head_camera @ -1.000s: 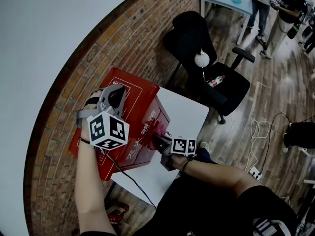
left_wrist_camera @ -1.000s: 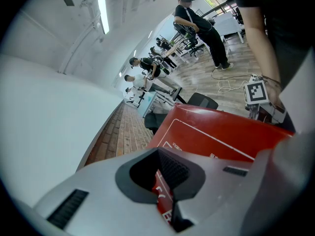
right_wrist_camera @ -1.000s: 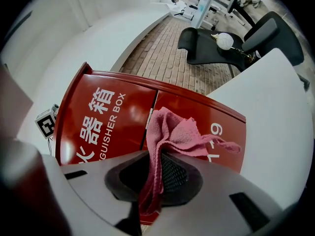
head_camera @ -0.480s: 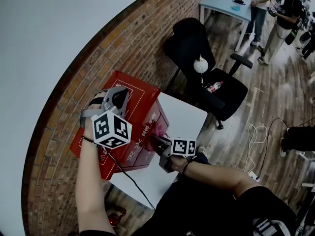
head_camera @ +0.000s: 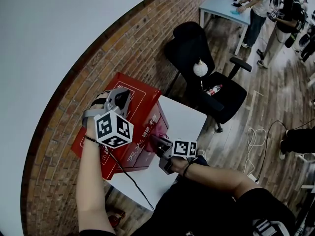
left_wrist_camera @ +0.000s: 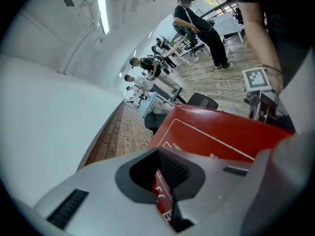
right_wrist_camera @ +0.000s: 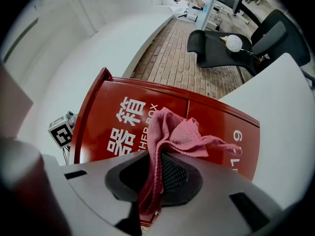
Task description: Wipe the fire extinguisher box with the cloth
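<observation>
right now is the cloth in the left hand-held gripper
No, the pink cloth is clamped in the right hand-held gripper, at the front of the red box.

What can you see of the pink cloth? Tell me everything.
The cloth is a pink, soft-looking woven rag, crumpled and folded. The right gripper is shut on one bunched end between its fingers. The rest fans forward and appears to press against the red front of the fire extinguisher box, beside its white lettering, with one thin corner trailing to the right.
</observation>
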Demonstrator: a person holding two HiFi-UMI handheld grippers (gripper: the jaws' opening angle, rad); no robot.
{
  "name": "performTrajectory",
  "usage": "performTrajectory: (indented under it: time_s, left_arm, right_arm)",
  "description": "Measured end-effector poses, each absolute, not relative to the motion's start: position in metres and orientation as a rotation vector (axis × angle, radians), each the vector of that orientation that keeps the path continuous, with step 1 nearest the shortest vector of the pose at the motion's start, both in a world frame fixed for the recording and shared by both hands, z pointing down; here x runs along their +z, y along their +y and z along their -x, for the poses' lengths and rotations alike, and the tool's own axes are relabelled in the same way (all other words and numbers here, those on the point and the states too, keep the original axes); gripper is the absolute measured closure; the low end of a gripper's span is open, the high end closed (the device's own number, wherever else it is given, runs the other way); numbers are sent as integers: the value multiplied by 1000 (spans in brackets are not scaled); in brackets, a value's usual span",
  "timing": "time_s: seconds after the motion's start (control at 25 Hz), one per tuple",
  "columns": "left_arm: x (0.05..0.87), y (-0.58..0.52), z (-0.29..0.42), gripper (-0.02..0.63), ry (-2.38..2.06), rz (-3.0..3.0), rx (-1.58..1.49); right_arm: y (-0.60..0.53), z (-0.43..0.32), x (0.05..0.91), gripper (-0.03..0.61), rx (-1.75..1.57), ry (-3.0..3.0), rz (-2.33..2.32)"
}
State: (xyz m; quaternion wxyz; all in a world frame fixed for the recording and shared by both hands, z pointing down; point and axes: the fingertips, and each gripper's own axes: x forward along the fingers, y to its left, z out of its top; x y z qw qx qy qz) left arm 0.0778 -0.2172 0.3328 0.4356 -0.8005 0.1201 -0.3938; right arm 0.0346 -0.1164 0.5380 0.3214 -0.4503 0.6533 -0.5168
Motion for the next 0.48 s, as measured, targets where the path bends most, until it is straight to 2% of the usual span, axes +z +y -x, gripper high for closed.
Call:
performTrajectory:
  time_s: [0.48]
  left_arm:
    - [333,-217,-77,584,300,1991,-979]
  right_arm:
    - [-111,-35,469,517,-1229,1735,1081]
